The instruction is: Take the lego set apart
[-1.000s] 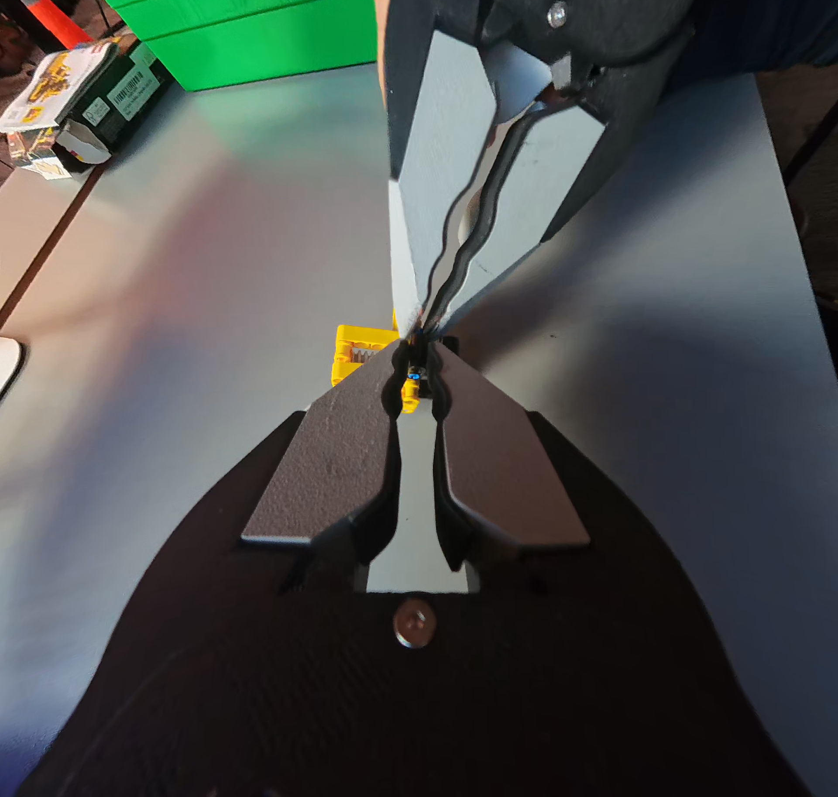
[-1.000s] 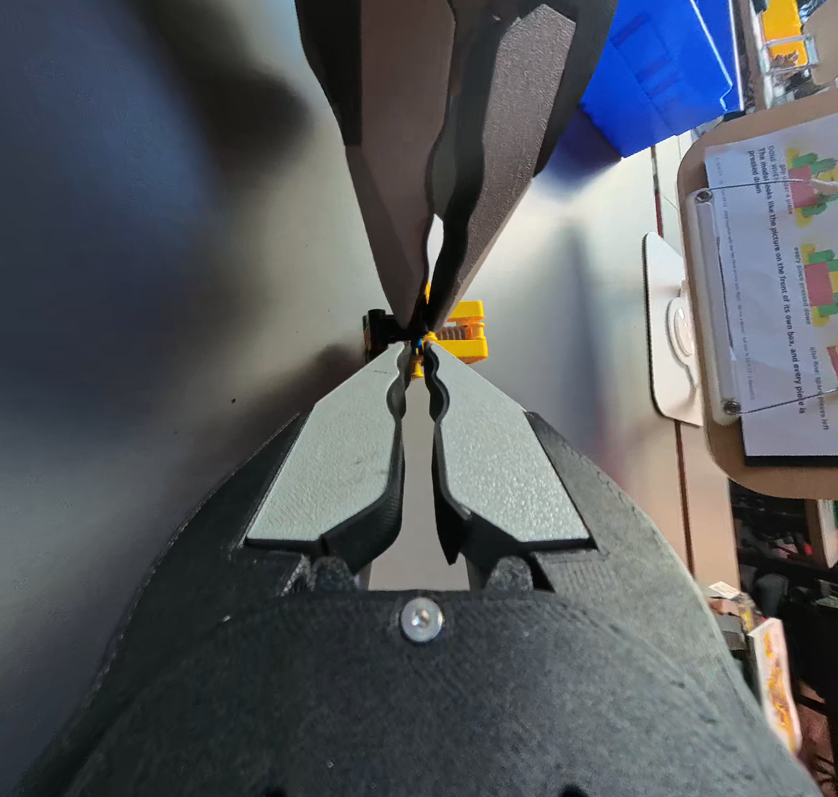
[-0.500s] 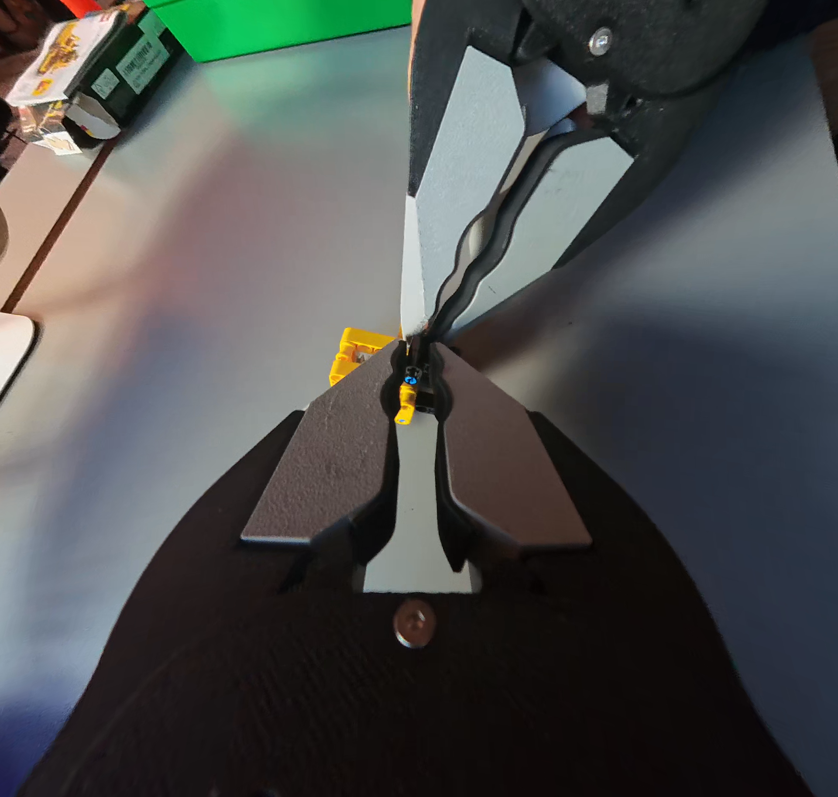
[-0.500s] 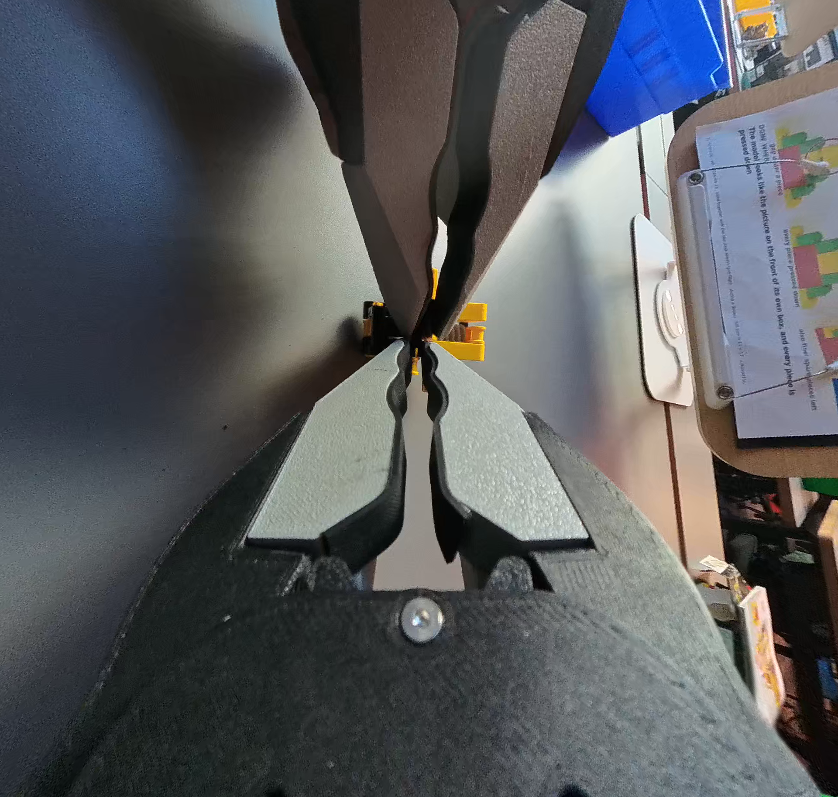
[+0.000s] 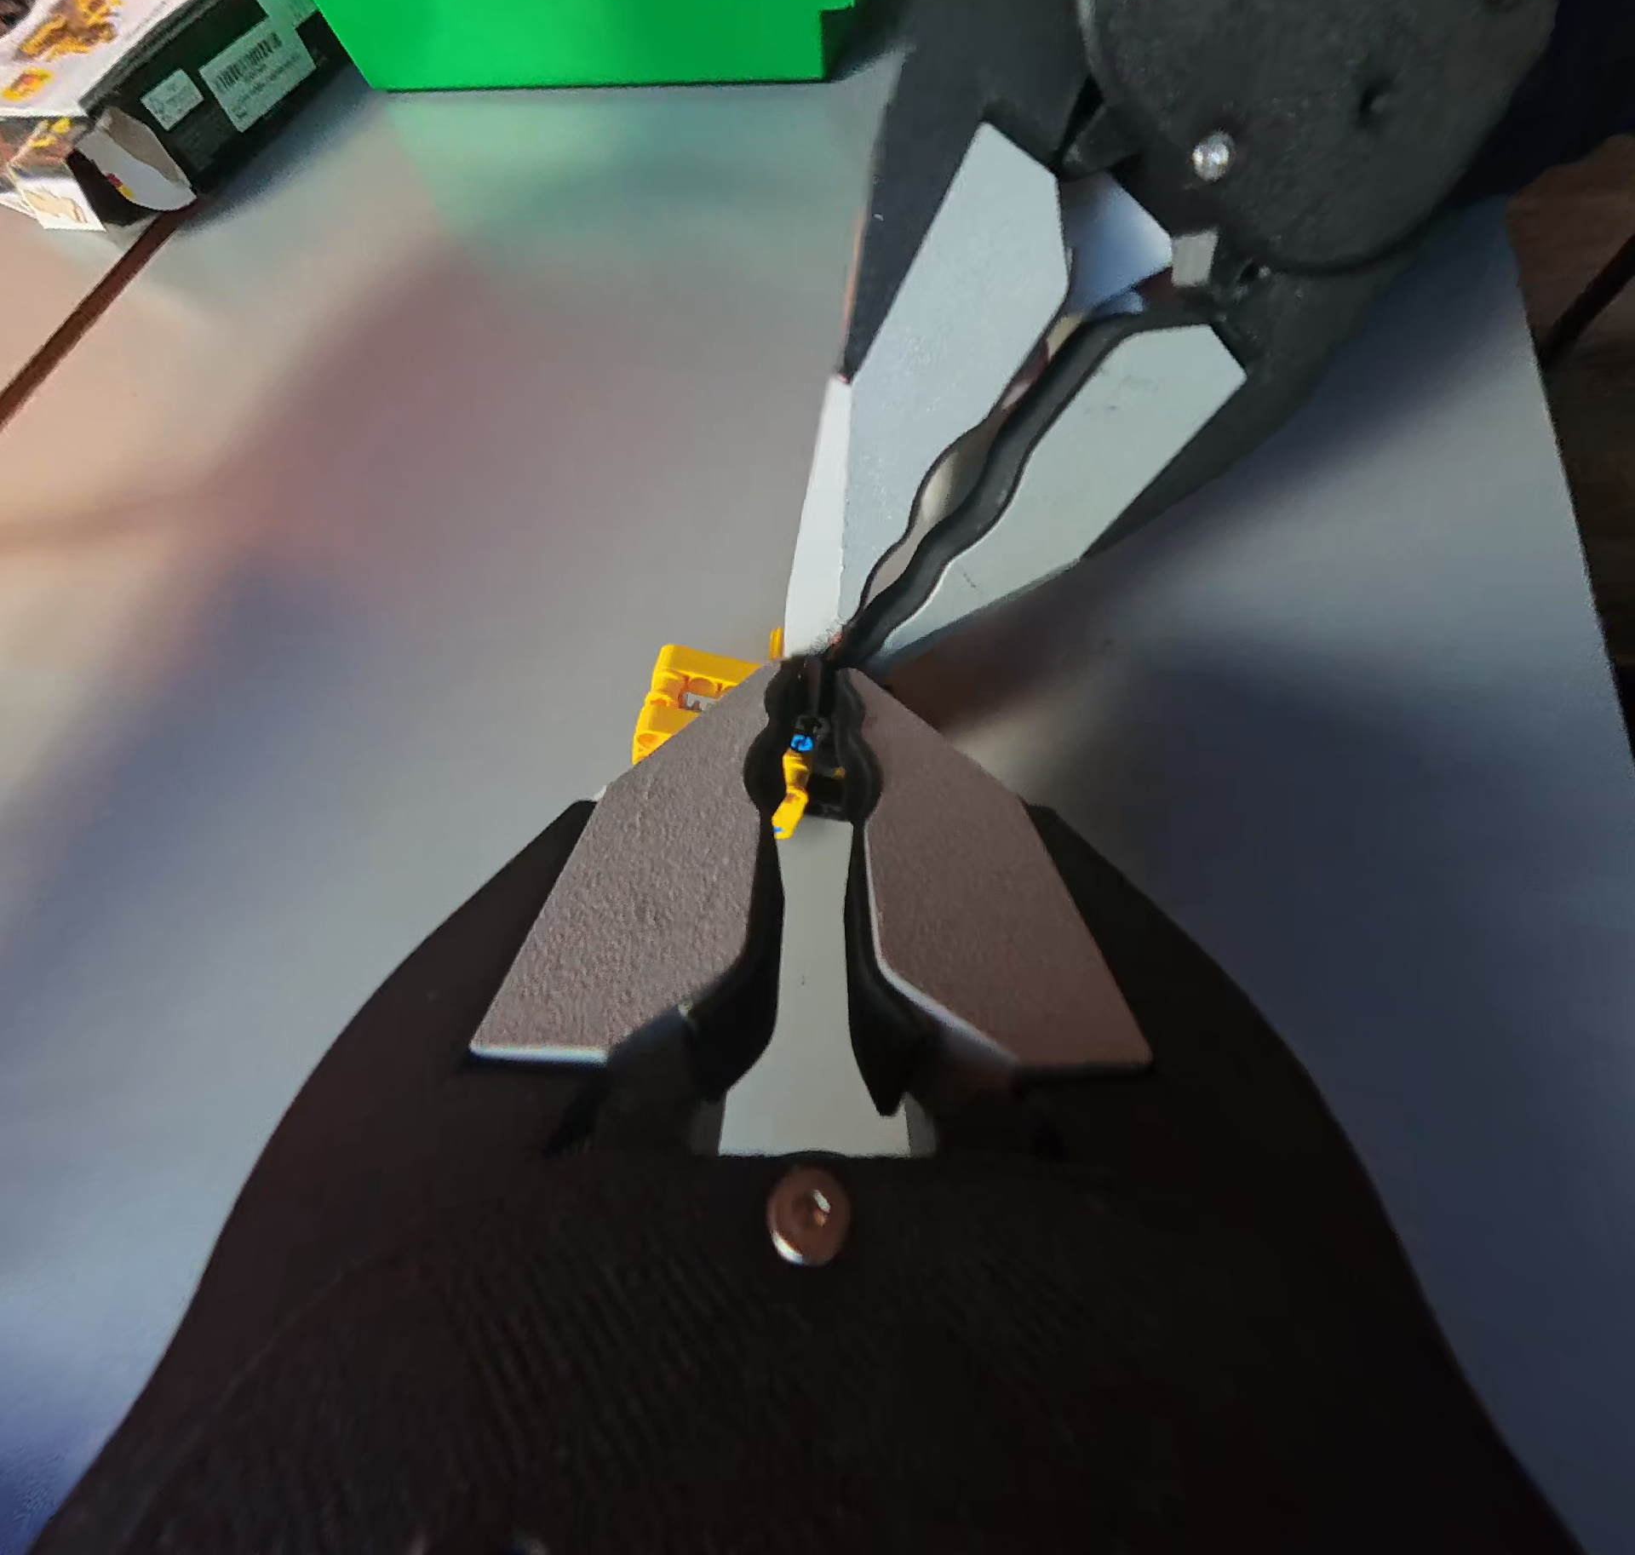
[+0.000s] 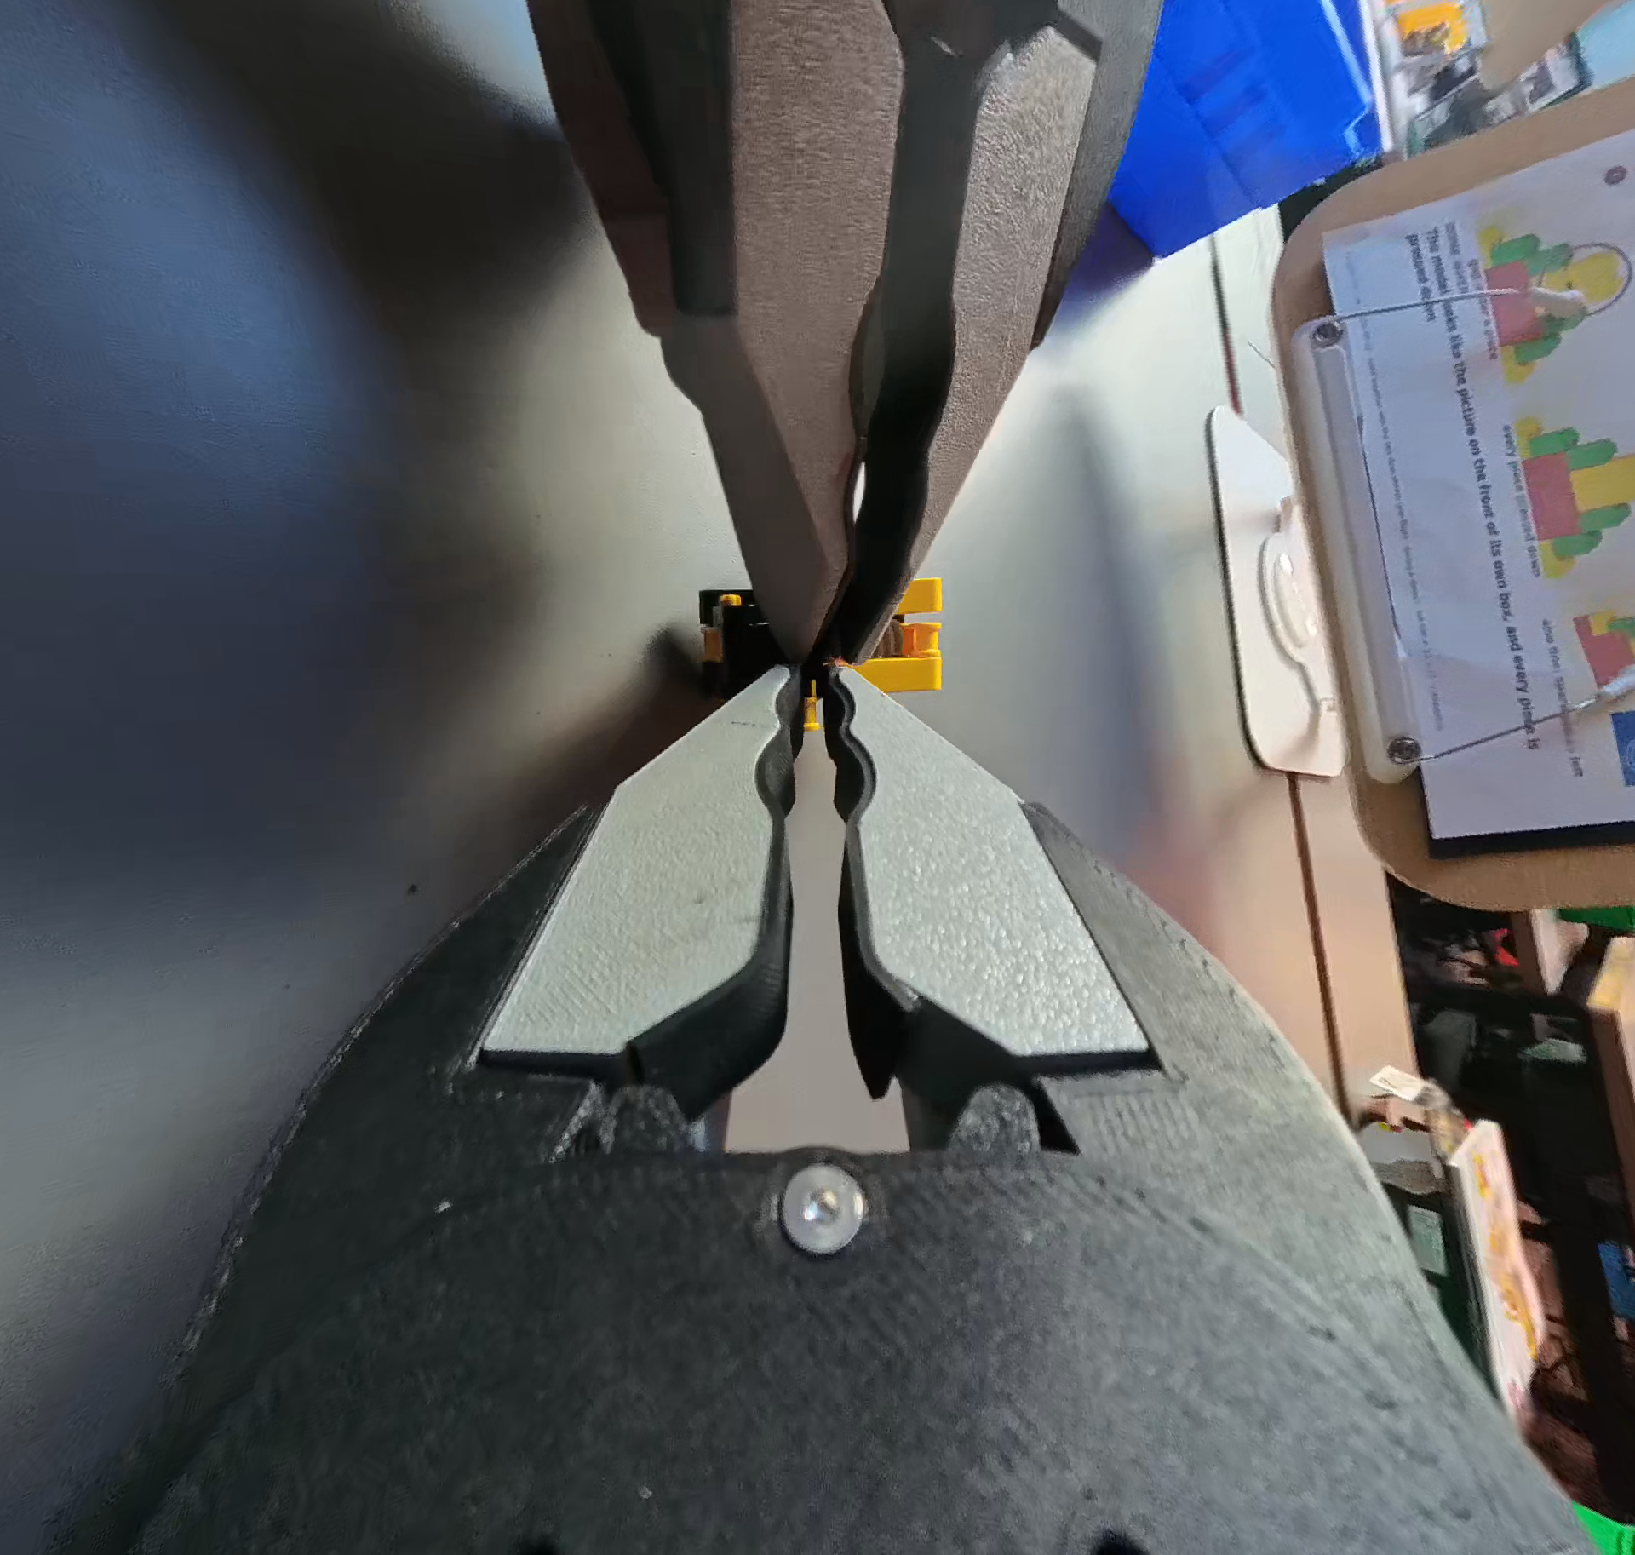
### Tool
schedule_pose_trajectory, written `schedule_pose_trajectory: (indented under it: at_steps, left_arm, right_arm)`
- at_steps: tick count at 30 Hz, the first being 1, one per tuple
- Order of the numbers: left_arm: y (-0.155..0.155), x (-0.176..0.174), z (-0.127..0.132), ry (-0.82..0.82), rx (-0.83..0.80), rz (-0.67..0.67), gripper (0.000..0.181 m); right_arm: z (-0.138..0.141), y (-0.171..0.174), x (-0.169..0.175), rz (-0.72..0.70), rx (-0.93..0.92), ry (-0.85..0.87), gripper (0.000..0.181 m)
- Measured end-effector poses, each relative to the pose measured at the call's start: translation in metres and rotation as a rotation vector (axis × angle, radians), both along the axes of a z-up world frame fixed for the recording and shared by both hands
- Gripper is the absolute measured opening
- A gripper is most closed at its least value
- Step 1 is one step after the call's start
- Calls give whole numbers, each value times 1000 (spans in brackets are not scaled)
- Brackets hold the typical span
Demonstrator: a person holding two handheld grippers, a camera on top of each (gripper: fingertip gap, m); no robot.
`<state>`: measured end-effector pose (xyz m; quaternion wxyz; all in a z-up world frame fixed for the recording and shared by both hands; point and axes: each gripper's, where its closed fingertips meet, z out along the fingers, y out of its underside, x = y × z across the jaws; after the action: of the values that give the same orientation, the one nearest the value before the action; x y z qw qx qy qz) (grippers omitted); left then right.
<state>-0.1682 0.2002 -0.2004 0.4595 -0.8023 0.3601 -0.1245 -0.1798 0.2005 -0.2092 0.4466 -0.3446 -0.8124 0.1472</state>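
A small yellow and black lego model (image 5: 681, 698) lies on the grey table (image 5: 398, 495). My left gripper (image 5: 809, 690) is shut on a part of it with a yellow beam and a blue pin (image 5: 796, 774) showing between its fingers. My right gripper (image 5: 836, 645) comes in from the upper right, tip to tip with the left, and is shut. In the right wrist view my right gripper (image 6: 814, 681) pinches a thin yellow piece (image 6: 809, 712) of the model, whose yellow side (image 6: 911, 637) and black side (image 6: 730, 637) show behind the left gripper's fingers (image 6: 796, 451). The contact point is mostly hidden.
Green bins (image 5: 575, 0) stand at the table's far edge, with a black box and booklet (image 5: 177, 70) to their left. In the right wrist view a blue bin (image 6: 1239, 79), a white flat object (image 6: 1265, 592) and a clipboard with an instruction sheet (image 6: 1504, 495) sit to the right.
Both grippers stay shut tip to tip on the model. The right gripper has tilted away to the right, and more of the yellow beam with the blue pin shows between the left fingers.
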Motion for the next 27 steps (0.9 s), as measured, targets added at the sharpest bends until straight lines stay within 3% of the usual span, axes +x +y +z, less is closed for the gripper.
schedule_pose_trajectory:
  at_steps: [1, 6, 12, 27]
  left_arm:
    - [1, 0, 0, -35, -18, 2, 6]
    - [0, 1, 0, -70, -43, -22, 6]
    - [-4, 0, -1, -27, -17, -46, 6]
    - [-9, 12, 6, -25, 30, -79, 6]
  right_arm:
    - [0, 1, 0, 8, 14, 14, 2]
    - [-1, -3, 1, 26, -116, -5, 2]
    - [0, -4, 3, 42, 0, -2, 1]
    - [12, -6, 18, 98, 8, 36, 2]
